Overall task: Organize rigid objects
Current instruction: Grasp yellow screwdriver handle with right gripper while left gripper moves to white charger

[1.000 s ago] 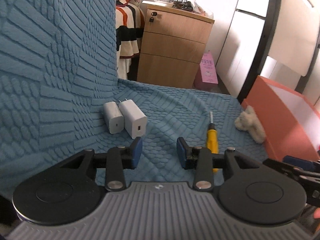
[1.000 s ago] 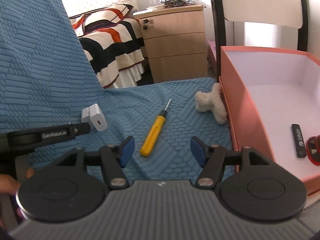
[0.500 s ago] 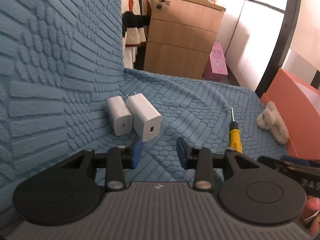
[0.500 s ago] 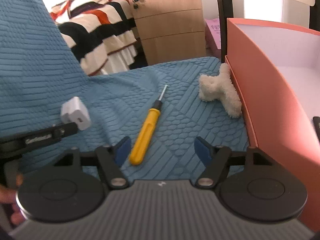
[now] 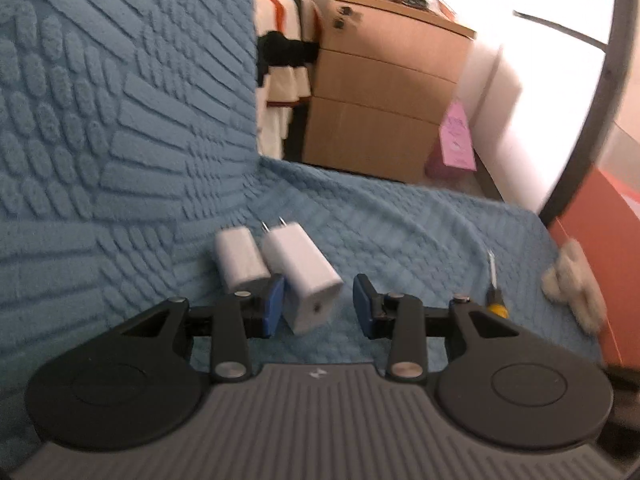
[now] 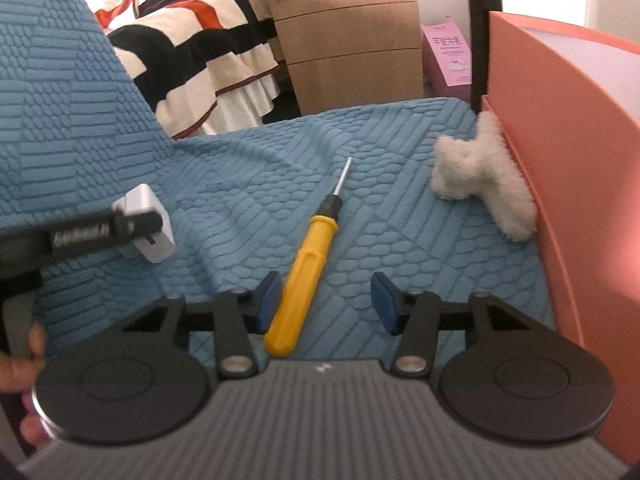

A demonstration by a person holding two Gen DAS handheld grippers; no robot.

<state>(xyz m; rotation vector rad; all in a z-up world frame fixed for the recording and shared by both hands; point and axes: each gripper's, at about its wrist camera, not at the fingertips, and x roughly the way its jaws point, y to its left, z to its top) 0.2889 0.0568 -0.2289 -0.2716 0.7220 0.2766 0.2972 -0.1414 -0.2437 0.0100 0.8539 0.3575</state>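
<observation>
Now the left claw (image 5: 319, 305) is spread wide, low over the blue textured cover (image 5: 400, 220), with the nearer white charger (image 5: 302, 276) lying between its blue pads — the left pad (image 5: 274, 306) just beside or touching the charger's side, the right pad well off it. A second white charger (image 5: 240, 258) lies alongside the first, the two touching or nearly so, both close to where the cover rises up as a steep wall. Two metal prongs stick out of the far end of the nearer charger.

The right claw (image 6: 329, 302) is also spread, holding nothing. The yellow screwdriver (image 6: 306, 270) lies on the cover with its handle end between the pads, close against the left pad (image 6: 268, 300) — whether it touches cannot be told — and its metal tip pointing away. A fluffy white hair clip (image 6: 484, 182) rests against the outer wall of the orange box (image 6: 568, 152), to the right. In the right wrist view the left claw's arm crosses in front of one charger. A wooden drawer cabinet (image 6: 352, 28) and a striped bedspread (image 6: 200, 52) stand behind.
</observation>
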